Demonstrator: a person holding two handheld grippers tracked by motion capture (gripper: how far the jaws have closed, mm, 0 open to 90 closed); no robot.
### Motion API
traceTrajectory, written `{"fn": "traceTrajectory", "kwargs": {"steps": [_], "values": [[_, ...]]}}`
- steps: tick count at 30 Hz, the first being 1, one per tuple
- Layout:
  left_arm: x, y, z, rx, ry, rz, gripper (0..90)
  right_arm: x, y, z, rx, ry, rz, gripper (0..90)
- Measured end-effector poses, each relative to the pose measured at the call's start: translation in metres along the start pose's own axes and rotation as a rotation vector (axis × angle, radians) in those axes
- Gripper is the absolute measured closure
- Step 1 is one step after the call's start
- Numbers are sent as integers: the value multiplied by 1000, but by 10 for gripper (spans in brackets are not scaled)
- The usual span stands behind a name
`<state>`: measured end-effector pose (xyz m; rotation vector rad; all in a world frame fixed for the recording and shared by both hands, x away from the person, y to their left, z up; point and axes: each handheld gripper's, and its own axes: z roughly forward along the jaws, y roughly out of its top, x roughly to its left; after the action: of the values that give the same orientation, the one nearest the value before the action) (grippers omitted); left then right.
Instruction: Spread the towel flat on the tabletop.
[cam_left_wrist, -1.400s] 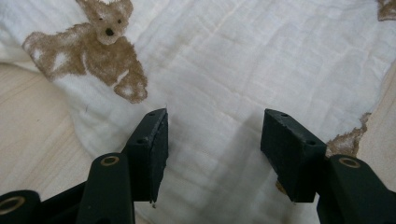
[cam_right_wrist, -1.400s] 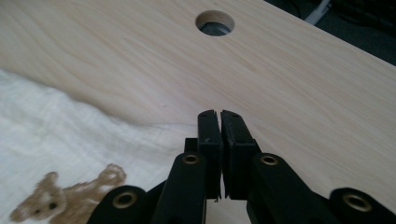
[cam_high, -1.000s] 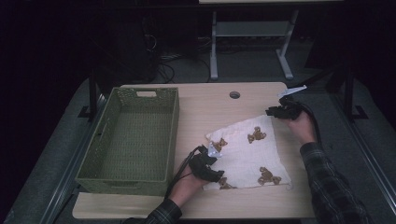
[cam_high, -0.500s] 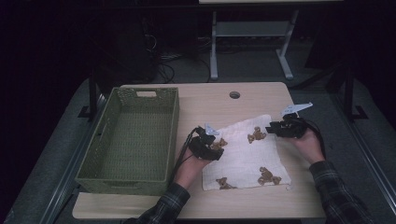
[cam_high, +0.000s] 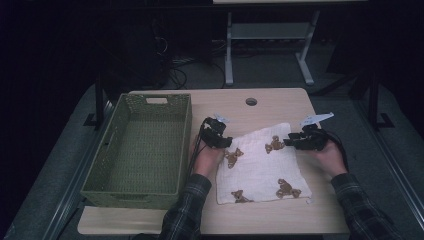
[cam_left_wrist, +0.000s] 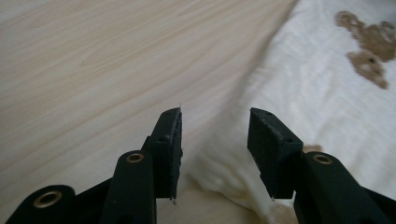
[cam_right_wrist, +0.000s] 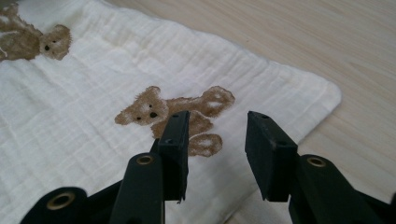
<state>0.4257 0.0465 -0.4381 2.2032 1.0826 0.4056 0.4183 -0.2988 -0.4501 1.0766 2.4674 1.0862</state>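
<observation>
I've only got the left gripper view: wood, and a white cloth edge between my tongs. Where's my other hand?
Observer: The right tongs hover over the cloth's far right corner, above a bear print. Their jaws have just been opening, with nothing pinched.
Operator: Is there anywhere to put the cloth?
Observer: A green basket sits on the table just left of the cloth, and it looks empty.
Operator: How do my tongs look from above?
Observer: The left tongs are at the cloth's far left corner. Their jaws have just been closing, with the cloth edge between them but not yet pinched.
</observation>
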Motion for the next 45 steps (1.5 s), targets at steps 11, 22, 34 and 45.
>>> {"fn": "traceTrajectory", "kwargs": {"steps": [11,22,34,45], "values": [[-1,-4,23,58,-48,13,610,1,0,4,17,-2,-16,589],[-4,-1,14,23,-69,20,877,1,0,3,12,-1,-9,589],[-72,6,-21,-96,-170,187,877,-1,0,1,6,1,7,589],[-115,-12,-7,-37,-327,251,815,-4,-1,-1,0,-2,11,587]]}}
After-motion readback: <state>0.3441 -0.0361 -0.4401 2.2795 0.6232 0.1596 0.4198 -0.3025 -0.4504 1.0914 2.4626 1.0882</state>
